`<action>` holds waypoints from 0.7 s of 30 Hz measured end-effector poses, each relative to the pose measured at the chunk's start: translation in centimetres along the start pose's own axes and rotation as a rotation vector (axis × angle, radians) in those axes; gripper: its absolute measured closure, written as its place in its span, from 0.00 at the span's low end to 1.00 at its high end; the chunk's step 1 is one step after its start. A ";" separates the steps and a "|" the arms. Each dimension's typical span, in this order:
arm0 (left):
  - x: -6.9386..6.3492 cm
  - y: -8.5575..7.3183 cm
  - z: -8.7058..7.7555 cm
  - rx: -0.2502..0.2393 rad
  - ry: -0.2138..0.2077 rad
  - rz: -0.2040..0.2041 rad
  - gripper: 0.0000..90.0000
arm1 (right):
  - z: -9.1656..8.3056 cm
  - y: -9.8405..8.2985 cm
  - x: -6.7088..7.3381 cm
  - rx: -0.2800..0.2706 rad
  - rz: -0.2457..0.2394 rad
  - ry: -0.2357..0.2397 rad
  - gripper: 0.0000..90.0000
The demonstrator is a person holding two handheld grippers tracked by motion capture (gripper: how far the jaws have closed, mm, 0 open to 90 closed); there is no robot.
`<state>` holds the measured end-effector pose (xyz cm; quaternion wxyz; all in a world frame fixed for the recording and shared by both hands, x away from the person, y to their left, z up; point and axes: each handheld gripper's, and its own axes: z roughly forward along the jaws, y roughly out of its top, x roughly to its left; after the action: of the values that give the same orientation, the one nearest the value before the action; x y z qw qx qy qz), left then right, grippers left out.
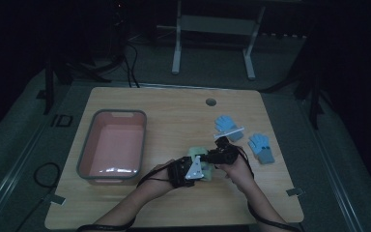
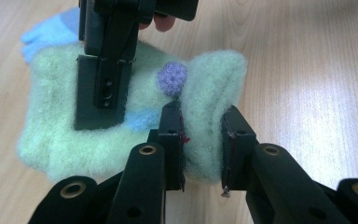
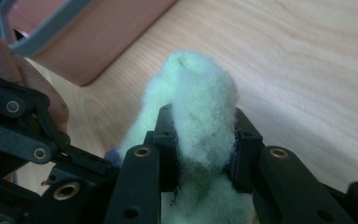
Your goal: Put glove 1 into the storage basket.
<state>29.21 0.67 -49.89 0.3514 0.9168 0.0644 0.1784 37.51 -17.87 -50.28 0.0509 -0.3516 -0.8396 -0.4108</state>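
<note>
While pink bin [image 1: 112,145] is sitting at table's [image 1: 174,212] left, left gripper [image 2: 204,140] is clamping fuzzy green glove [image 2: 98,135] fold near front edge; right gripper [image 3: 200,144] is pinching same glove; blue gloves [image 1: 261,147] are lying farther right.

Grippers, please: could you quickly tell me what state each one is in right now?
Left gripper: closed on a fold of the fuzzy green glove.
Right gripper: closed on another bunch of the same glove.

gloves: 3 (two blue [image 1: 229,126] [image 1: 261,147], one green [image 1: 199,153]) | bin [image 1: 112,180]: 1
</note>
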 end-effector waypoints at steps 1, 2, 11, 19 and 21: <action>0.1 0.1 -0.3 0.001 0.003 0.004 0.83 | -0.2 0.2 0.2 -0.008 0.000 0.004 0.78; 0.2 0.2 -0.7 0.001 0.002 0.005 0.83 | -0.3 0.4 0.3 -0.013 -0.001 0.008 0.78; 1.1 0.9 -3.9 0.011 0.040 0.027 0.83 | -0.9 2.8 2.2 -0.049 -0.016 0.022 0.78; 2.3 0.7 -6.4 0.026 0.046 0.029 0.83 | -0.9 5.2 4.1 -0.064 -0.052 0.023 0.78; 2.6 0.6 -6.9 0.028 0.054 0.026 0.83 | -0.7 5.7 4.5 -0.064 -0.059 0.024 0.78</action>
<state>29.10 5.17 -44.03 0.3344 0.9171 0.0648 0.2069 37.66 -13.53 -44.41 0.0374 -0.3232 -0.8355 -0.4428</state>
